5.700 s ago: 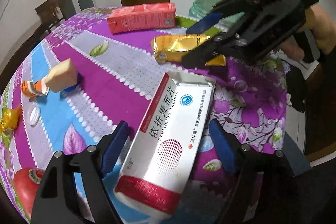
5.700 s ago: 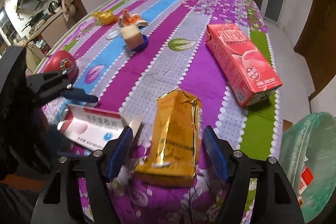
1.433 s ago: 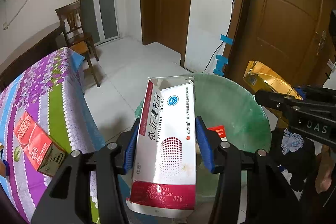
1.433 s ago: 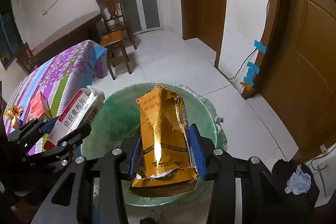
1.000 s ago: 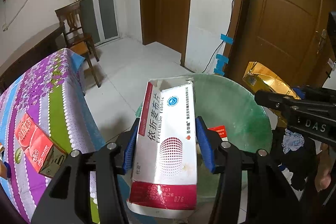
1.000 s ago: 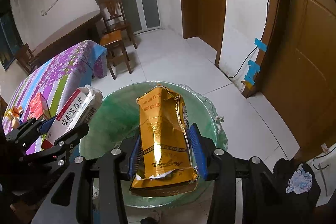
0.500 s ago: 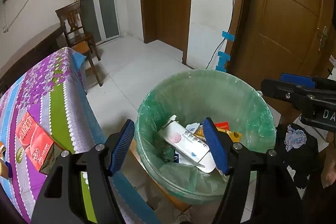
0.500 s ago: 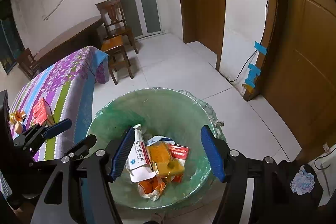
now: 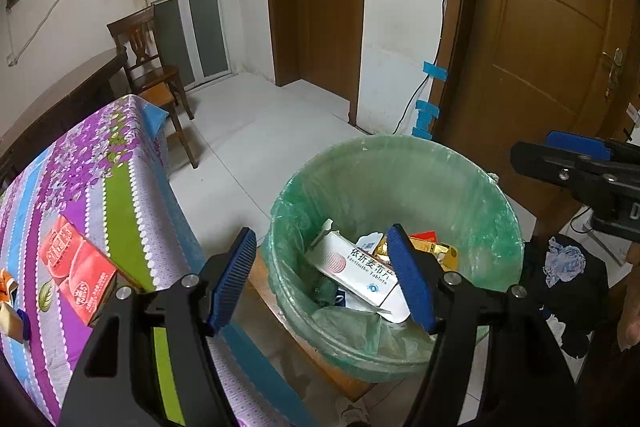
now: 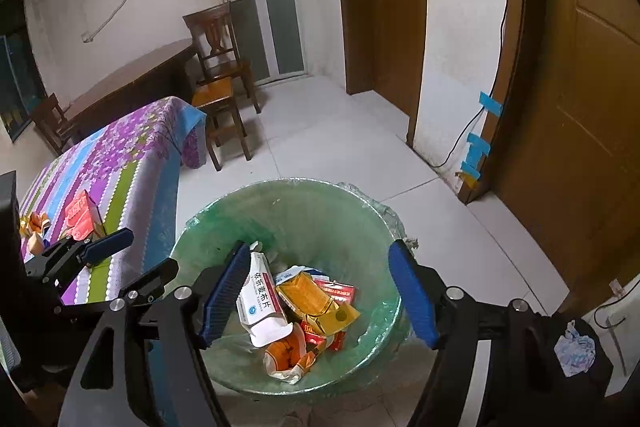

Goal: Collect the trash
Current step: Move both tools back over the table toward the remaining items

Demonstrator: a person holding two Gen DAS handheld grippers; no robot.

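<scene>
A green-lined trash bin (image 9: pixel 460 163) stands on the floor beside the table; it also shows in the right wrist view (image 10: pixel 288 199). Inside lie the white tablet box (image 9: pixel 352 269), also seen in the right wrist view (image 10: pixel 262 297), the gold packet (image 10: pixel 316 301) and other wrappers. My left gripper (image 9: pixel 324 283) is open and empty over the bin's near rim. My right gripper (image 10: pixel 318 295) is open and empty above the bin. A red carton (image 9: pixel 76 271) lies on the purple striped tablecloth (image 9: pixel 88 163).
More litter sits at the table's left edge (image 10: pixel 34 227). A wooden chair (image 10: pixel 218 67) stands beyond the table. Brown doors (image 9: pixel 560 39) and a white wall are behind the bin. A dark bundle with a crumpled cloth (image 9: pixel 564 263) lies right of the bin.
Both grippers opened over the bin. The white tablet box and the gold packet dropped into it and now lie among the trash.
</scene>
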